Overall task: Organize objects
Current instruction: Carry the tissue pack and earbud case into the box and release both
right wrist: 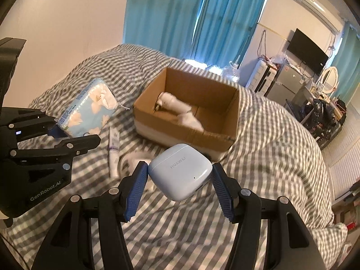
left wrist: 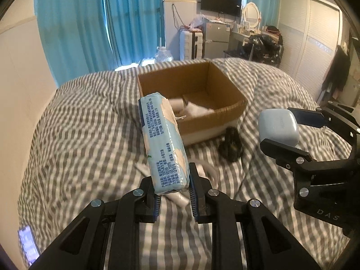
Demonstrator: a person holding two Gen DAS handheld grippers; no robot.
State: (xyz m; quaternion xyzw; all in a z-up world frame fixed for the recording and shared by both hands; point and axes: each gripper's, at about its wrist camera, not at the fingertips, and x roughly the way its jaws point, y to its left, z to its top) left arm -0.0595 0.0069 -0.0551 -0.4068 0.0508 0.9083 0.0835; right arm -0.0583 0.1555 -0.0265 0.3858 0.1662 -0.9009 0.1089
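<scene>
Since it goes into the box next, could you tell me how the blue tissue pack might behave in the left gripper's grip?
The tissue pack, pinched at one end by the left gripper, looks soft and probably light. Its glossy wrap may slip, and the long free end could sag.

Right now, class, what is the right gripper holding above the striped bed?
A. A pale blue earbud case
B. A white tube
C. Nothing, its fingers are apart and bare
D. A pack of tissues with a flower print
A: the right gripper is closed on the pale blue earbud case, pinched on both sides, while the flowered tissue pack sits in the left gripper.
</scene>
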